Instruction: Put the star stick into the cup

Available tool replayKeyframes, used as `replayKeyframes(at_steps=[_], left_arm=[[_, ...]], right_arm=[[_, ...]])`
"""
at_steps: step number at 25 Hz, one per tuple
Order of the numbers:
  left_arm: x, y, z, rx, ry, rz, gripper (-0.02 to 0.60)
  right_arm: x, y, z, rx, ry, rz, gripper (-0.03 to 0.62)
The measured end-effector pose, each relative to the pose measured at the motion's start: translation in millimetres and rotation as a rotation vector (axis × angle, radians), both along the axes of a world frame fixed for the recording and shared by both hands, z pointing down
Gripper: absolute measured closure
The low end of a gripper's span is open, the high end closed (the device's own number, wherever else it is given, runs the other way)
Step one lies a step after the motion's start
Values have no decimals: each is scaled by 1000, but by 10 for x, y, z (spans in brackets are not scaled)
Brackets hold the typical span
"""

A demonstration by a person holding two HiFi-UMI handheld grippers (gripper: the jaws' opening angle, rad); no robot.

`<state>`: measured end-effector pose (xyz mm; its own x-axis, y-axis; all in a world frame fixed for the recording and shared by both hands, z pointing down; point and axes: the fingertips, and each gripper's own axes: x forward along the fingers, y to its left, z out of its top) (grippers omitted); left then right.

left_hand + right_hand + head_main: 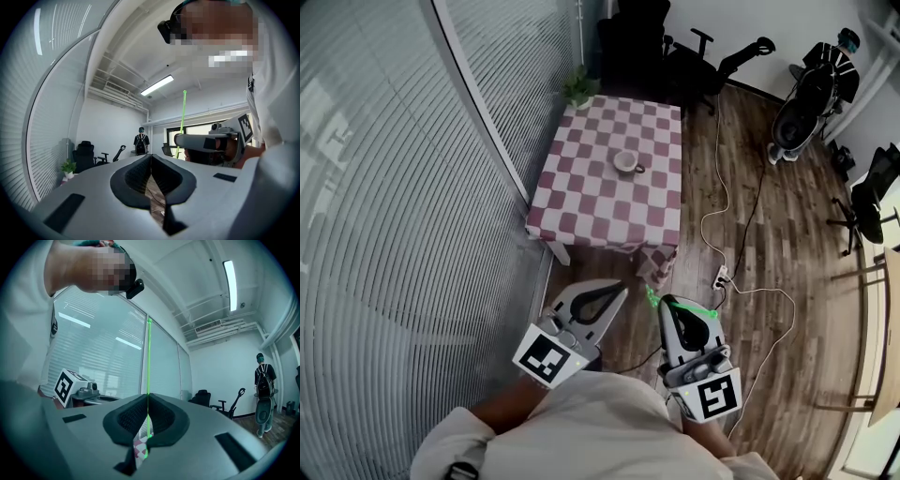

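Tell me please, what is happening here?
A person stands with one tool in each hand. The right tool is shut on the thin green star stick, which points up from its jaws. The left tool is shut with nothing between its jaws. The cup sits on the checkered table ahead, well apart from both tools, so the stick is not yet in it.
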<state>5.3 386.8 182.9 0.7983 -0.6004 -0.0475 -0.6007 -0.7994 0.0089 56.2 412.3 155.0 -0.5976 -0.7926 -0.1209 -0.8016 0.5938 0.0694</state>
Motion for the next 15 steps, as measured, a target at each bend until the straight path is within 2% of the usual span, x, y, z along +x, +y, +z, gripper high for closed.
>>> replayKeyframes(at_steps=[15], left_arm=[[-566,-1061,23,1,3,28,549]], right_arm=[[-567,-1041,-25,5,-4,27,562]])
